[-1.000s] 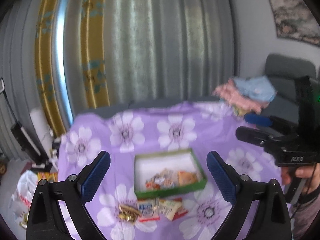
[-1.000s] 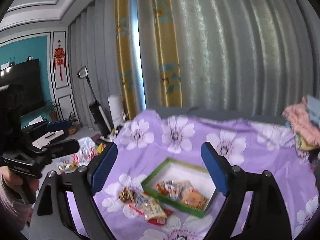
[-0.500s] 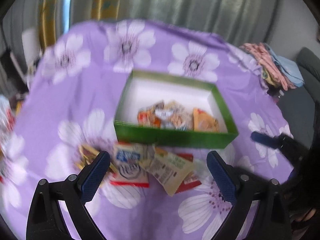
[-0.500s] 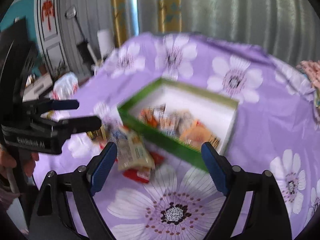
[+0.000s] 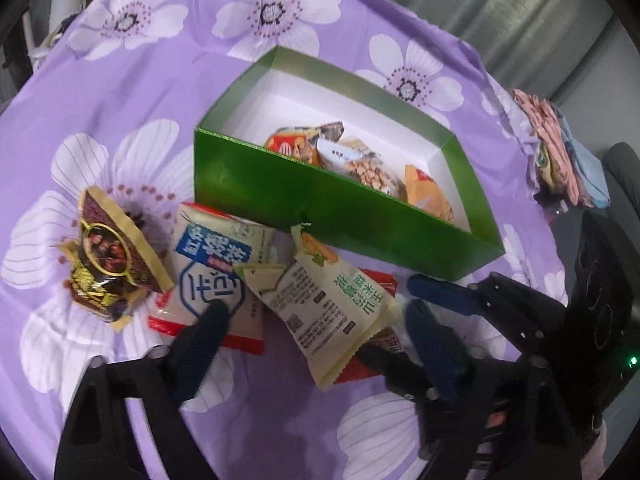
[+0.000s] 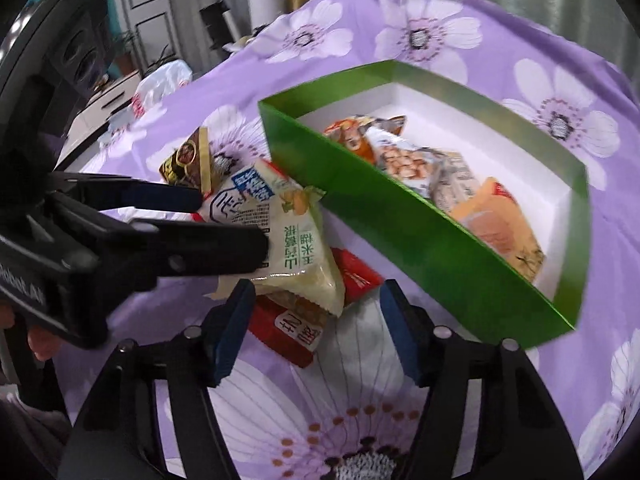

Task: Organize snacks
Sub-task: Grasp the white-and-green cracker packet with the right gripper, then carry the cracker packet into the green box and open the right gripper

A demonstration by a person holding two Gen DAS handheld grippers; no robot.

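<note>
Both claws are closing with nothing clenched yet: the left claw (image 5: 316, 332) straddles the cream rice-cracker packet (image 5: 324, 304), and the right claw (image 6: 316, 324) straddles the red packet (image 6: 292, 328) under it. Each should pinch one packet only, then lift over the green box (image 5: 348, 216) just beyond. A second ago both hovered high, wider open.

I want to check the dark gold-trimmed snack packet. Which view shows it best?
The left wrist view: the dark gold-trimmed packet lies fully visible on the purple cloth. In the right wrist view only its top shows, behind the left hand-held gripper.
</note>
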